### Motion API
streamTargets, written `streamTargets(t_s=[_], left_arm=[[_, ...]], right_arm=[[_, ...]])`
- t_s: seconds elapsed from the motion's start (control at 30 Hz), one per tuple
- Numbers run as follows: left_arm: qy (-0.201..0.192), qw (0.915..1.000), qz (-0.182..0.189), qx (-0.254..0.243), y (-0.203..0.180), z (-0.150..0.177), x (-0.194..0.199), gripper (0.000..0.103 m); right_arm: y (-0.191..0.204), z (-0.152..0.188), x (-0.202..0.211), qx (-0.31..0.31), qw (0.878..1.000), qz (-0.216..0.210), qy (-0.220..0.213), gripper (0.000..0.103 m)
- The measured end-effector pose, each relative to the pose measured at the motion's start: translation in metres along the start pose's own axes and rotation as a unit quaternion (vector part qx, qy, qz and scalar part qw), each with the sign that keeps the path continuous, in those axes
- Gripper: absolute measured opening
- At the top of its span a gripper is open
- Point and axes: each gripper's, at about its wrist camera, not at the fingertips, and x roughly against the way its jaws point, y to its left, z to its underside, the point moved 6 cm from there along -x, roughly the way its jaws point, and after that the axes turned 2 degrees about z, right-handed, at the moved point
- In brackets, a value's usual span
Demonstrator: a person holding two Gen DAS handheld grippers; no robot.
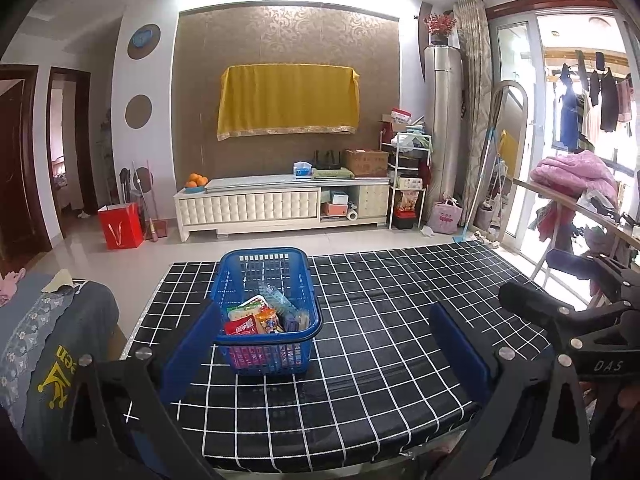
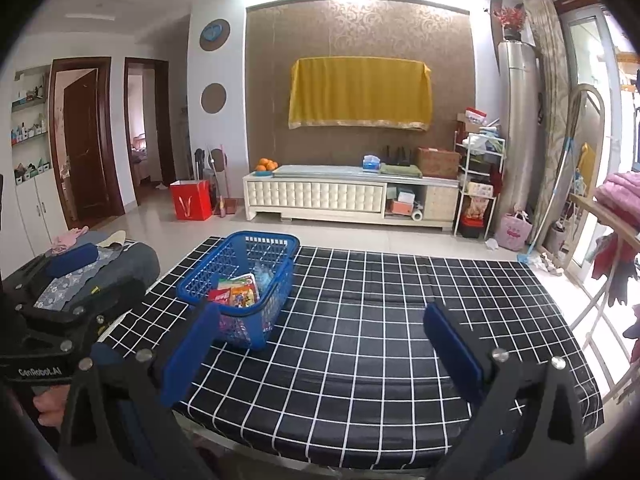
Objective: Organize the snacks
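Nearest, the left gripper [image 1: 326,344] is held wide apart and empty above the checked desk [image 1: 400,320]; the right gripper [image 2: 320,344] is likewise spread wide, nothing between its blue pads [image 2: 454,346]. Just beyond, a blue basket [image 1: 269,308] is seen standing upright on the desk's left part, with snack packets [image 1: 256,320] piled in its near end. Farther off, a red bag [image 1: 121,225] is set on the floor beside a white cabinet [image 1: 280,206], on which oranges [image 1: 197,180] are heaped.

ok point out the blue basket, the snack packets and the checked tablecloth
blue basket [image 1: 269,255], left wrist view, far rim
snack packets [image 1: 256,322], left wrist view, red packet inside
checked tablecloth [image 2: 380,320], right wrist view, bare middle
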Motion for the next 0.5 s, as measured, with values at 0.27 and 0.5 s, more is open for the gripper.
streamTargets(t_s=[0.27, 0.5], left_arm=[[0.002, 1.0, 0.003, 0.001, -0.0018, 0.0003, 0.0004, 0.103], [0.001, 1.0, 0.0, 0.009, 0.0023, 0.0, 0.0023, 0.103]], right_arm=[[0.0001, 0.0012, 0.0031, 0.002, 1.0, 0.003, 0.003, 0.103], [0.0004, -0.0011, 0.0029, 0.003, 1.0, 0.0, 0.004, 0.103]])
